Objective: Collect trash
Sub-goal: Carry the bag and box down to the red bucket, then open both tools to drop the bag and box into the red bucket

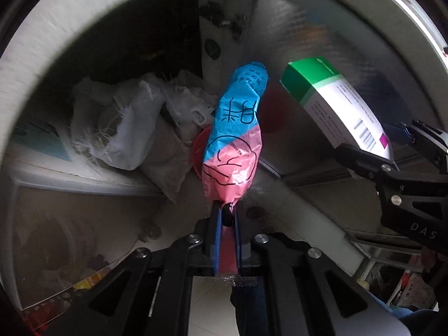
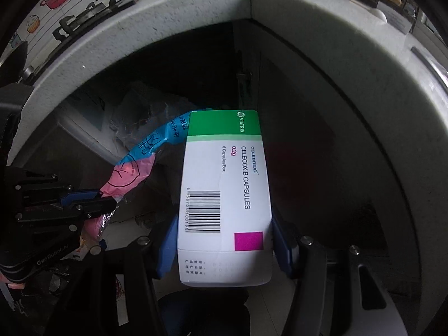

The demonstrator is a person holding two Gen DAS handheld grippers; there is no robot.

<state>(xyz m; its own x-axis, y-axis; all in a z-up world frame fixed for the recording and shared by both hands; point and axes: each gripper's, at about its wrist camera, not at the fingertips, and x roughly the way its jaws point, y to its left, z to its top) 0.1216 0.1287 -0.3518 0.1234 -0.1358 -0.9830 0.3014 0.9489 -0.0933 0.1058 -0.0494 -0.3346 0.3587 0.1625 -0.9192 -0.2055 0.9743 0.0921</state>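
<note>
Holding one piece of trash in each hand-held gripper, you are in the carrying step, and both pieces hang over the dark space under the thick white curved rim (image 2: pixel 308 25).

Your left hand-held gripper (image 1: pixel 227 224) is squeezed tight, with its blue pads pinching the thin tail of the crinkly pink and blue plastic wrapper (image 1: pixel 238 128). The wrapper sticks out ahead of the gripper, below the white rim.

Your right hand-held gripper (image 2: pixel 224 240) is about half open, because the white cardboard medicine box with the green end (image 2: pixel 224 184) fills the gap. The blue pads press on both long sides of the box near its bottom end. The green end of the box points toward the white rim.

Both grippers point steeply down, side by side, with the box just beside the wrapper but not touching it.

Under the white rim, on the wrapper's side, you can see some crumpled clear and white plastic bags (image 1: pixel 117 123). I cannot tell for sure if this is the bin.

Next, I think you need to find the place for the trash, hold each piece over it, and then let go. Open one gripper at a time so nothing falls outside.
</note>
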